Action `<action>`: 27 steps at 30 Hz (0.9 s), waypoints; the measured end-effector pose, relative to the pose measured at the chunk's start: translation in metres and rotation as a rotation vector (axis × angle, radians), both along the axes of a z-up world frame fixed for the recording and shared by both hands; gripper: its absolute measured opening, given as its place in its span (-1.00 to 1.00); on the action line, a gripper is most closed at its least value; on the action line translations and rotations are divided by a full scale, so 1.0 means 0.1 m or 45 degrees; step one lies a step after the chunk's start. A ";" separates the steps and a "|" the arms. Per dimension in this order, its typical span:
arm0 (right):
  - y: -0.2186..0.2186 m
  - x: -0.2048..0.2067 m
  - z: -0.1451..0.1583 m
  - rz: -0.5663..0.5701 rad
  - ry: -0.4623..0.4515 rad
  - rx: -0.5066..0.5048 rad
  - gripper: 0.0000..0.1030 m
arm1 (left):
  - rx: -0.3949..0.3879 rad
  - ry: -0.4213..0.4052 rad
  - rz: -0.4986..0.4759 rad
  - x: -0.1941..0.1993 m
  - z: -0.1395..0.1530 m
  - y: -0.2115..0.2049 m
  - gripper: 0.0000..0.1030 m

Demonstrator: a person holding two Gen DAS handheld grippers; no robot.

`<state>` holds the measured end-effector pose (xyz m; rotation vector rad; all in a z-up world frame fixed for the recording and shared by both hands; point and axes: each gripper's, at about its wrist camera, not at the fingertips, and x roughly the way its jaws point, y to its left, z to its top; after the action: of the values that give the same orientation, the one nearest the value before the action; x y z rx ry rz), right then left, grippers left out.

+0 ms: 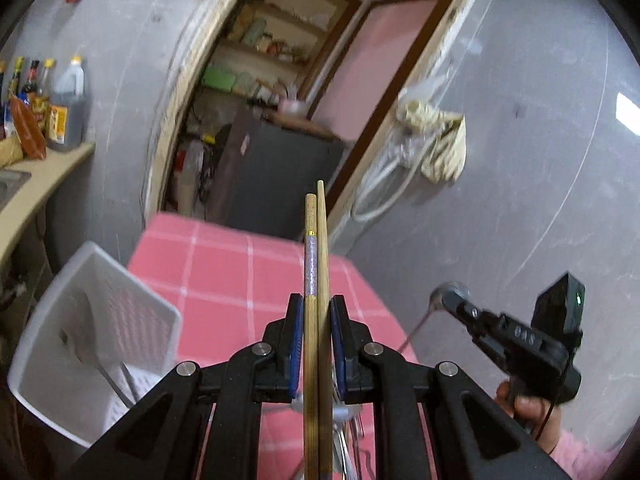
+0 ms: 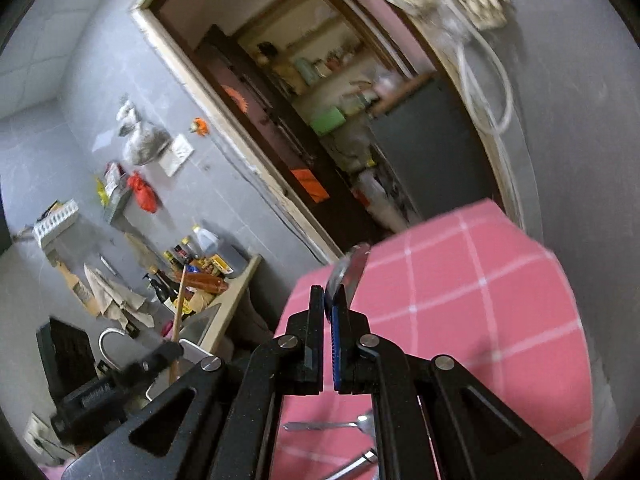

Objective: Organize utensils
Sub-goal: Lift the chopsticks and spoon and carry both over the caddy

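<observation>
My left gripper [image 1: 316, 300] is shut on a pair of bamboo chopsticks [image 1: 318, 248], which stick straight forward above the pink checked table [image 1: 224, 272]. A white slotted basket [image 1: 100, 320] stands at the table's left, with a metal utensil [image 1: 80, 348] leaning inside it. My right gripper [image 2: 329, 292] is shut on a metal spoon [image 2: 352, 268], held in the air over the table; the spoon's bowl pokes past the pads. In the left wrist view the right gripper [image 1: 448, 300] hangs at the right with that spoon [image 1: 452, 292]. Two more metal utensils [image 2: 332, 426] lie on the cloth below.
A beige counter [image 1: 44, 168] with several sauce bottles [image 1: 68, 108] and a sink runs along the left. Behind the table an open doorway [image 1: 280, 92] shows shelves and a dark cabinet. A cloth [image 1: 436, 140] and a white hose hang on the grey wall at right.
</observation>
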<state>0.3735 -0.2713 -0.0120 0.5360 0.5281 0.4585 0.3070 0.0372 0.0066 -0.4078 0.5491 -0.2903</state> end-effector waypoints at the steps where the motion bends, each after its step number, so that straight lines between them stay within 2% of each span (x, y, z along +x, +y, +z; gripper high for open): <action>1: 0.07 0.00 0.07 0.017 -0.016 0.012 -0.94 | 0.001 -0.013 0.008 -0.01 0.02 0.05 -0.75; 5: 0.46 -0.05 0.23 0.097 -0.070 0.067 -0.94 | -0.014 -0.084 0.065 -0.01 0.21 0.35 -0.75; 10: 1.14 0.00 0.39 0.241 -0.148 0.147 -0.94 | -0.021 -0.170 0.163 -0.05 0.34 0.72 -0.75; 14: 1.60 -0.04 0.38 0.336 -0.189 0.155 -0.94 | -0.055 -0.234 0.256 -0.04 0.34 1.03 -0.75; 17: 1.88 -0.07 0.34 0.386 -0.204 0.111 -0.94 | -0.072 -0.278 0.317 -0.01 0.31 1.21 -0.75; 20: 2.04 -0.08 0.25 0.425 -0.192 0.063 -0.94 | -0.075 -0.313 0.372 0.04 0.27 1.29 -0.75; 27: 2.06 -0.09 -0.04 0.464 -0.106 -0.027 -0.94 | -0.046 -0.335 0.450 0.06 0.12 1.32 -0.75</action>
<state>0.3649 -0.0654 -0.0163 0.3978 0.5515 0.8179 0.3133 0.1697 0.0185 -0.4846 0.2081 -0.0115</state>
